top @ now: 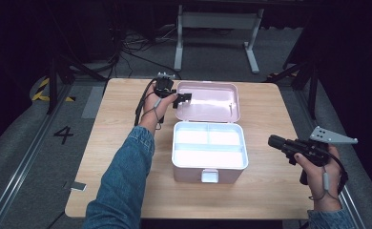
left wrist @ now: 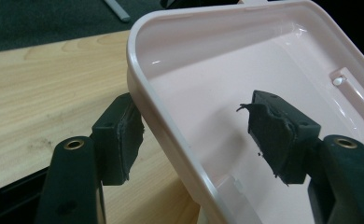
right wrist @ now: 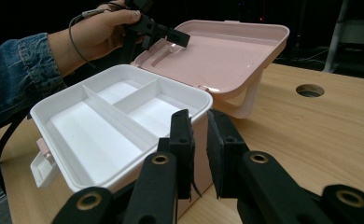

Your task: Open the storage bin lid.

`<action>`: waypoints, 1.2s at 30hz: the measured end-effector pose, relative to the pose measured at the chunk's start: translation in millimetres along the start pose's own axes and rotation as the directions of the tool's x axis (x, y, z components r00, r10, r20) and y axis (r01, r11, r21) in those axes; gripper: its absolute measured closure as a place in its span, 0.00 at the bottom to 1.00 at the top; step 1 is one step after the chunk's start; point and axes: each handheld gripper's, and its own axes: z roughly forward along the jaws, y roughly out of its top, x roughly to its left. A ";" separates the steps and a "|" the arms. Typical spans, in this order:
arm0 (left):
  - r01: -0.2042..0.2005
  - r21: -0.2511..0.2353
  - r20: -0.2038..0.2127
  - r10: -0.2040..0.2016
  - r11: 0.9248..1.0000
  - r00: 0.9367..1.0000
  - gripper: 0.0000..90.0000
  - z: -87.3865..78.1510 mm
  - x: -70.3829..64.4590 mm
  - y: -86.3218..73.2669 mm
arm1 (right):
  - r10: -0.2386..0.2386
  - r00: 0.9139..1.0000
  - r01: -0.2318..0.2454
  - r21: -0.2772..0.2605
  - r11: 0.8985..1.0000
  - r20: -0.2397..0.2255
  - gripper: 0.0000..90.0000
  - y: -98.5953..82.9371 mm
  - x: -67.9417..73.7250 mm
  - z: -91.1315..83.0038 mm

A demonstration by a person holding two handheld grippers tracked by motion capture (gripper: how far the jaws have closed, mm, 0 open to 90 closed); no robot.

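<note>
The pink storage box (top: pixel 209 162) stands mid-table, its lid (top: pixel 212 101) laid open toward the far edge. The left gripper (top: pixel 183 98) straddles the lid's rim, jaws apart. The right gripper (right wrist: pixel 199 154), jaws nearly together, holds nothing. The plastic is judged light, stiff and slippery; the rim is best pinched.

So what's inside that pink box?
The pink box holds a white tray with three empty compartments. Whatever lies beneath the tray is covered. The open lid looks bare inside.
</note>
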 end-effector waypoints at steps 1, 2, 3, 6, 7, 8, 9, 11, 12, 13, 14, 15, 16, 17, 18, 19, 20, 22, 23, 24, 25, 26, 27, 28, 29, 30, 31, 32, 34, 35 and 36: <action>0.006 0.006 -0.005 -0.006 1.000 1.000 0.40 -0.4 0.5 -0.7 | 0.001 1.000 -0.001 -0.001 1.000 0.000 0.90 -0.1 0.0 0.1; 0.006 0.008 -0.012 -0.006 1.000 1.000 0.39 -0.6 1.3 -1.1 | 0.004 1.000 -0.004 -0.001 1.000 0.000 0.90 -0.1 -0.1 0.1; -0.026 0.005 -0.042 0.026 1.000 0.999 0.40 -2.6 2.6 -1.9 | 0.006 1.000 -0.006 -0.002 1.000 -0.002 0.89 -0.2 -0.3 0.4; -0.022 0.005 -0.048 0.022 1.000 0.999 0.40 -4.4 3.0 -2.9 | 0.006 1.000 -0.006 -0.004 1.000 -0.001 0.89 -0.1 -0.6 0.8; -0.020 0.002 -0.045 0.020 1.000 0.999 0.40 -5.1 3.5 -3.4 | 0.014 1.000 -0.014 -0.006 1.000 -0.001 0.89 0.2 0.0 1.3; -0.021 -0.003 -0.044 0.020 1.000 0.999 0.39 -5.6 3.7 -4.1 | 0.008 1.000 -0.008 -0.003 1.000 -0.005 0.88 0.5 -0.5 1.7; -0.027 -0.003 -0.051 0.027 1.000 0.998 0.39 -6.7 3.8 -4.5 | 0.007 1.000 -0.007 -0.005 1.000 -0.007 0.88 1.0 -0.4 2.5; -0.050 -0.011 -0.060 0.050 0.999 0.997 0.38 -12.0 2.3 -4.8 | 0.006 1.000 -0.006 -0.006 1.000 -0.011 0.88 1.8 -0.1 4.5; -0.056 -0.018 -0.060 0.055 0.998 0.997 0.38 -14.2 1.2 -4.7 | 0.006 1.000 -0.006 -0.008 1.000 -0.013 0.87 2.5 -0.3 6.5; -0.075 -0.026 -0.066 0.074 0.997 0.995 0.38 -18.0 0.1 -3.9 | 0.012 1.000 -0.012 -0.004 1.000 -0.015 0.87 3.0 -0.2 7.1; -0.091 -0.036 -0.071 0.088 0.995 0.994 0.38 -23.4 -2.6 -3.0 | 0.014 1.000 -0.014 -0.005 1.000 -0.019 0.87 3.6 -0.4 8.6; -0.100 -0.046 -0.066 0.097 0.994 0.993 0.38 -28.3 -5.1 -2.4 | 0.008 1.000 -0.008 -0.002 1.000 -0.022 0.86 4.4 -1.3 10.6; -0.108 -0.055 -0.065 0.105 0.993 0.992 0.38 -32.2 -7.1 -2.1 | 0.012 1.000 -0.012 -0.003 1.000 -0.025 0.85 5.1 -1.3 12.7; -0.118 -0.062 -0.058 0.115 0.991 0.992 0.38 -38.0 -10.2 -1.6 | 0.011 1.000 -0.011 -0.002 1.000 -0.027 0.84 5.8 -1.7 14.0; -0.135 -0.077 -0.055 0.131 0.988 0.990 0.38 -43.7 -13.2 -1.2 | 0.011 1.000 -0.011 -0.002 1.000 -0.029 0.83 6.7 -2.4 16.0; -0.148 -0.090 -0.049 0.144 0.985 0.988 0.38 -51.8 -17.4 -1.2 | 0.013 0.999 -0.013 0.001 1.000 -0.032 0.82 7.5 -3.0 18.0; -0.154 -0.096 -0.048 0.150 0.983 0.988 0.38 -58.9 -21.5 -1.6 | 0.010 0.999 -0.010 0.006 1.000 -0.031 0.79 8.7 -4.3 20.5; -0.176 -0.106 -0.044 0.173 0.979 0.984 0.38 -72.9 -30.1 -2.6 | 0.007 0.999 -0.007 0.008 1.000 -0.032 0.75 10.2 -6.8 25.0; -0.185 -0.110 -0.042 0.182 0.977 0.982 0.38 -80.0 -35.0 -3.7 | 0.014 0.999 -0.013 0.011 1.000 -0.031 0.73 11.1 -7.7 27.0; -0.196 -0.123 -0.037 0.193 0.973 0.981 0.38 -86.4 -39.7 -4.8 | 0.014 0.999 -0.014 0.013 1.000 -0.030 0.71 11.9 -9.1 28.9; -0.204 -0.129 -0.035 0.201 0.970 0.979 0.38 -93.3 -44.6 -6.0 | 0.011 1.000 -0.010 0.016 1.000 -0.025 0.69 12.8 -10.9 30.9; -0.215 -0.132 -0.031 0.213 0.968 0.977 0.38 -100.2 -49.1 -7.1 | 0.010 1.000 -0.010 0.021 1.000 -0.021 0.68 13.7 -12.5 32.7; -0.223 -0.135 -0.030 0.221 0.965 0.975 0.38 -106.8 -53.7 -8.5 | 0.012 1.000 -0.011 0.024 1.000 -0.019 0.66 14.6 -14.1 34.4; -0.228 -0.138 -0.031 0.226 0.964 0.974 0.38 -111.6 -57.3 -9.7 | 0.013 1.000 -0.013 0.025 1.000 -0.016 0.65 15.4 -15.7 36.1; -0.246 -0.142 -0.034 0.244 0.959 0.969 0.38 -119.0 -62.4 -11.8 | 0.013 1.000 -0.012 0.029 1.000 -0.011 0.64 16.0 -17.1 37.1; -0.259 -0.137 -0.033 0.257 0.956 0.966 0.38 -125.3 -66.5 -13.5 | 0.016 1.000 -0.016 0.029 0.999 -0.007 0.63 17.0 -19.4 38.7; -0.274 -0.142 -0.040 0.271 0.951 0.962 0.38 -131.2 -70.3 -15.4 | 0.023 1.000 -0.022 0.029 0.999 -0.004 0.63 17.8 -21.5 39.9; -0.281 -0.144 -0.039 0.278 0.949 0.960 0.38 -137.1 -74.3 -17.8 | 0.025 1.000 -0.025 0.027 0.999 -0.005 0.62 18.6 -23.8 41.2; -0.305 -0.148 -0.050 0.301 0.941 0.952 0.38 -148.5 -80.6 -22.7 | 0.034 0.999 -0.034 0.035 0.999 -0.001 0.62 20.1 -27.5 42.8; -0.314 -0.146 -0.054 0.309 0.938 0.949 0.38 -154.0 -83.5 -25.4 | 0.041 0.999 -0.041 0.035 0.999 -0.004 0.62 20.5 -29.0 43.7; -0.320 -0.147 -0.059 0.315 0.936 0.947 0.39 -157.4 -85.5 -27.5 | 0.058 0.998 -0.057 0.030 0.998 -0.019 0.61 20.8 -30.2 44.3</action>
